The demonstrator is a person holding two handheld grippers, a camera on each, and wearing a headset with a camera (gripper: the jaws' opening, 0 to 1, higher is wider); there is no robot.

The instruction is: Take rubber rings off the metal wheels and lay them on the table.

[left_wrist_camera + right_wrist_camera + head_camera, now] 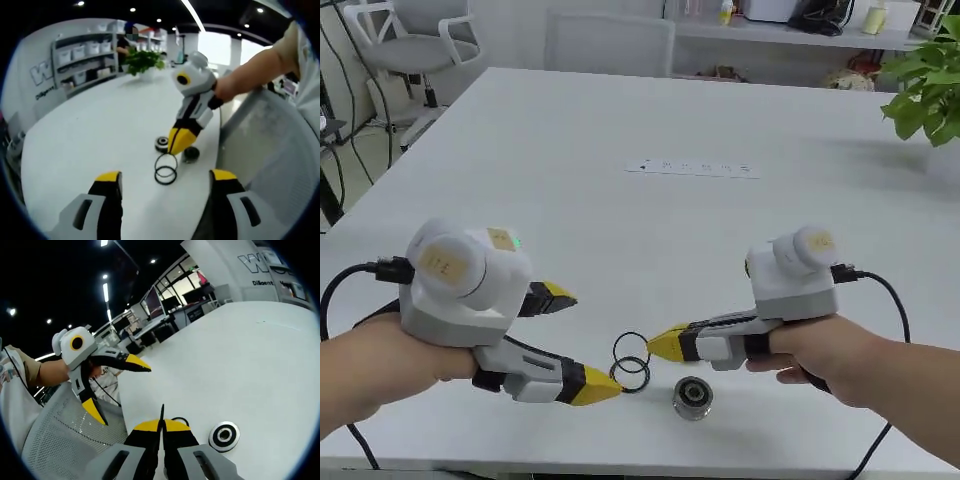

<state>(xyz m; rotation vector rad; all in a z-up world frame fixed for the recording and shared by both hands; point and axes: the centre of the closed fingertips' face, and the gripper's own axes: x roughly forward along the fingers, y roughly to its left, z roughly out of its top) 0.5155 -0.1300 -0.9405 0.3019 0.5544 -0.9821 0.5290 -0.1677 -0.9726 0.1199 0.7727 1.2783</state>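
Two black rubber rings [630, 375] lie overlapping on the white table [650, 220] near its front edge. My right gripper [660, 344] is shut, and the edge of the upper rubber ring [166, 160] is pinched in its yellow tips; in the right gripper view that ring [161, 412] shows as a thin dark line rising from the right gripper [161, 426]. A metal wheel [693, 395] stands just right of the rings. A second wheel [161, 144] sits beyond the tips. My left gripper [582, 345] is open beside the rings, its jaws wide apart.
The table's front edge runs close below the wheel. A printed strip [692, 168] lies mid-table. A potted plant [928, 90] stands at the far right, and chairs [610, 42] stand beyond the far edge. A grey mesh chair back [65, 440] is near the person.
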